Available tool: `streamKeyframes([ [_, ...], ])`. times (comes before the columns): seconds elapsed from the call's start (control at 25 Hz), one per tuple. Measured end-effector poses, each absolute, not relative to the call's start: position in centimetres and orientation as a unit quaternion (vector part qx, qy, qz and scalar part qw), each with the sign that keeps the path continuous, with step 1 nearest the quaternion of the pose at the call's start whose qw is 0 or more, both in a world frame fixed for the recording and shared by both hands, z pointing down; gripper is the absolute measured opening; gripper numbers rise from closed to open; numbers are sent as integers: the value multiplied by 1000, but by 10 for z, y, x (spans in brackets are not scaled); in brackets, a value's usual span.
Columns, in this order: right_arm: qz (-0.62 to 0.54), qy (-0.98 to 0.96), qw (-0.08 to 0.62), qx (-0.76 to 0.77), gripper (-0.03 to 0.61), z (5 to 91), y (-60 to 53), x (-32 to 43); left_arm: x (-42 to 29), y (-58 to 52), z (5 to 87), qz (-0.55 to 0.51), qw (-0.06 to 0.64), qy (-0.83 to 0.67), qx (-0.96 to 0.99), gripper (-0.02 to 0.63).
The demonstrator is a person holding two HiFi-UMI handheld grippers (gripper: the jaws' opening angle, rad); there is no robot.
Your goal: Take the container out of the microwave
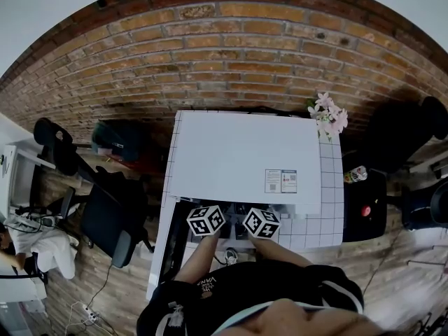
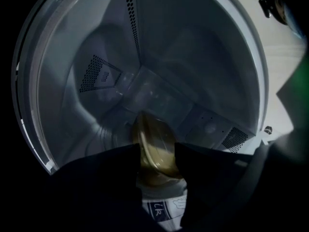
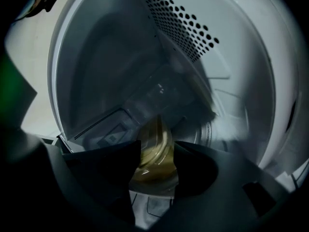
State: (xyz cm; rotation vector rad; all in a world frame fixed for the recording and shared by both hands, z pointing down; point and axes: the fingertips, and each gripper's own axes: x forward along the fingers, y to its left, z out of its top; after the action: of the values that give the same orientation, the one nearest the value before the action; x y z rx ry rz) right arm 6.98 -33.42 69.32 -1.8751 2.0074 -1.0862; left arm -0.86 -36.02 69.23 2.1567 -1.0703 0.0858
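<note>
Jaws of my left gripper stood apart, container in the gap, no press evident. Right gripper likewise. Container sat inside the microwave, straight ahead; neither hand looked nearer.

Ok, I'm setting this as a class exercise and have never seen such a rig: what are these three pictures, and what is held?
No robot here: a person holds a two-jaw gripper in each hand. The head view looks down from their head onto a white microwave on a gridded table, with flowers and a can to its right. The other two pictures come from cameras riding on the left gripper and right gripper, both looking into the microwave. Each shows a clear container with yellowish contents between its jaws, which stand apart; whether they already squeeze it I cannot tell.
</note>
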Motion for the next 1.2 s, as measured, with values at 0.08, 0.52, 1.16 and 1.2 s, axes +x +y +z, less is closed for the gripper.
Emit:
streamKeyframes([
  [0.08,-368,678,94,-630,206,693,-334,69,-9,-360,692,31,358,-414,836,230],
  [0.52,-373,679,92,-625,201,684,-325,66,-12,-351,682,21,357,-409,839,227],
  [1.16,-358,679,100,-633,201,667,-297,50,-28,-323,664,11,350,-400,847,227],
  [1.2,-357,679,100,-634,201,666,-294,49,-29,-320,663,11,349,-399,848,227],
])
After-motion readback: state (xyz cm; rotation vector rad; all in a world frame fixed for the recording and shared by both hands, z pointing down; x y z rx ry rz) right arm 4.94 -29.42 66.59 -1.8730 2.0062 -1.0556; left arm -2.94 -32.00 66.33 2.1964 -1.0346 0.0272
